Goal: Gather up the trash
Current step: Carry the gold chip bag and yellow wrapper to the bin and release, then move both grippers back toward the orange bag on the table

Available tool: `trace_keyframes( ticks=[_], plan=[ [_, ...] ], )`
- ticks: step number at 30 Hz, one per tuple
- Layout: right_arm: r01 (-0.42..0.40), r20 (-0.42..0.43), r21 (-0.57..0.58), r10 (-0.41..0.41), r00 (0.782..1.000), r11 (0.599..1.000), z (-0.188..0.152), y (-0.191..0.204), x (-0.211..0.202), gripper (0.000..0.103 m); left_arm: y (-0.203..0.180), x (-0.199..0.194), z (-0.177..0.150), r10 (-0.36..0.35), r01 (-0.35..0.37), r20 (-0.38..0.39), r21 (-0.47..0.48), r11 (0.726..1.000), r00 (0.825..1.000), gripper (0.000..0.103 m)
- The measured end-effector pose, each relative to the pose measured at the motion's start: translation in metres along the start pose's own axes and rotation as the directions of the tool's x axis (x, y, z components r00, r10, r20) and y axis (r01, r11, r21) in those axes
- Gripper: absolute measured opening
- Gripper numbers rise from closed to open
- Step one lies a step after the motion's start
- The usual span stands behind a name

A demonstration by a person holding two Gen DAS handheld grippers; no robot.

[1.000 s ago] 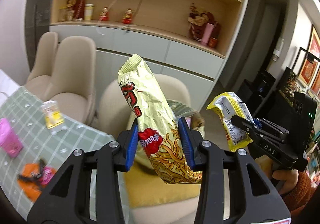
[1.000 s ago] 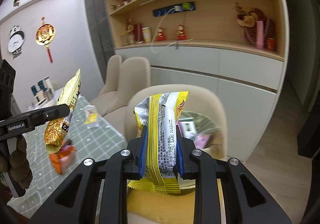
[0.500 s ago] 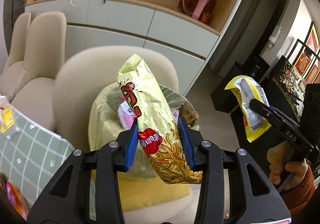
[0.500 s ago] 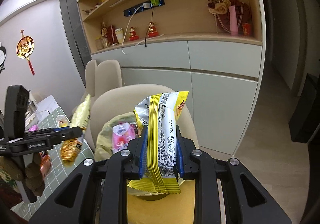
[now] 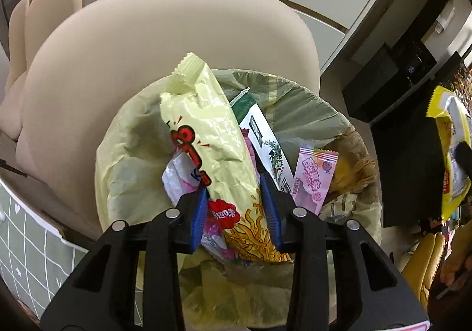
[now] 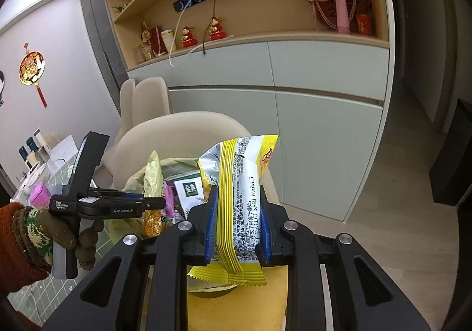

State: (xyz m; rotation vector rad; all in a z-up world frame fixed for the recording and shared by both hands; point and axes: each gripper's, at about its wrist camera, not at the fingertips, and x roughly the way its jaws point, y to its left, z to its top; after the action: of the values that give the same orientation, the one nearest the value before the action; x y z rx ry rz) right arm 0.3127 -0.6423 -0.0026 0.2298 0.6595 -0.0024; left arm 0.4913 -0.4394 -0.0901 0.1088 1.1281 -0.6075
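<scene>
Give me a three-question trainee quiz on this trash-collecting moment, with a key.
1. True or false: the left claw grips a gold snack bag above the lined bin.
2. What does the right claw grip? A) a cup B) a yellow wrapper C) nothing
3. Fill in: a pink ___ already lies in the bin.

Key: 1 true; 2 B; 3 wrapper.

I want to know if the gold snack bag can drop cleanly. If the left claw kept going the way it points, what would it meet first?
Probably the trash in the lined bin: the left claw, closing on the gold snack bag, points at the white-green carton and pink wrapper. Depth is unclear.
</scene>
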Motion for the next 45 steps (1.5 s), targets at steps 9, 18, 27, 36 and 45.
trace_keyframes(
  ticks=[9, 18, 27, 36, 45],
  plan=[
    [-0.050, -0.045, -0.010, 0.049, 0.998, 0.999, -0.001, 0.008, 0.024, 0.024, 0.005, -0.020, -0.012, -0.057, 0.063, 0.078, -0.071, 0.996, 0.995, 0.050],
    [-0.134, -0.057, -0.080, 0.130, 0.990, 0.988, 0.018, 0.044, 0.059, 0.025, 0.017, -0.089, -0.038, -0.022, 0.047, 0.221, -0.111, 0.993, 0.975, 0.063],
    [-0.122, -0.155, -0.115, 0.103, 0.983, 0.986, 0.025, 0.075, 0.116, 0.030, 0.034, -0.132, -0.077, 0.040, 0.017, 0.275, -0.201, 0.979, 0.961, 0.063],
    [-0.116, -0.181, -0.140, 0.090, 0.979, 0.983, 0.014, 0.084, 0.118, 0.053, 0.055, -0.144, -0.104, 0.072, 0.004, 0.267, -0.273, 0.962, 0.961, 0.063],
    [-0.090, -0.111, -0.147, 0.074, 0.991, 0.985, 0.008, 0.108, 0.065, 0.054, 0.082, -0.177, -0.152, 0.122, -0.030, 0.283, -0.309, 0.951, 0.951, 0.063]
  ],
)
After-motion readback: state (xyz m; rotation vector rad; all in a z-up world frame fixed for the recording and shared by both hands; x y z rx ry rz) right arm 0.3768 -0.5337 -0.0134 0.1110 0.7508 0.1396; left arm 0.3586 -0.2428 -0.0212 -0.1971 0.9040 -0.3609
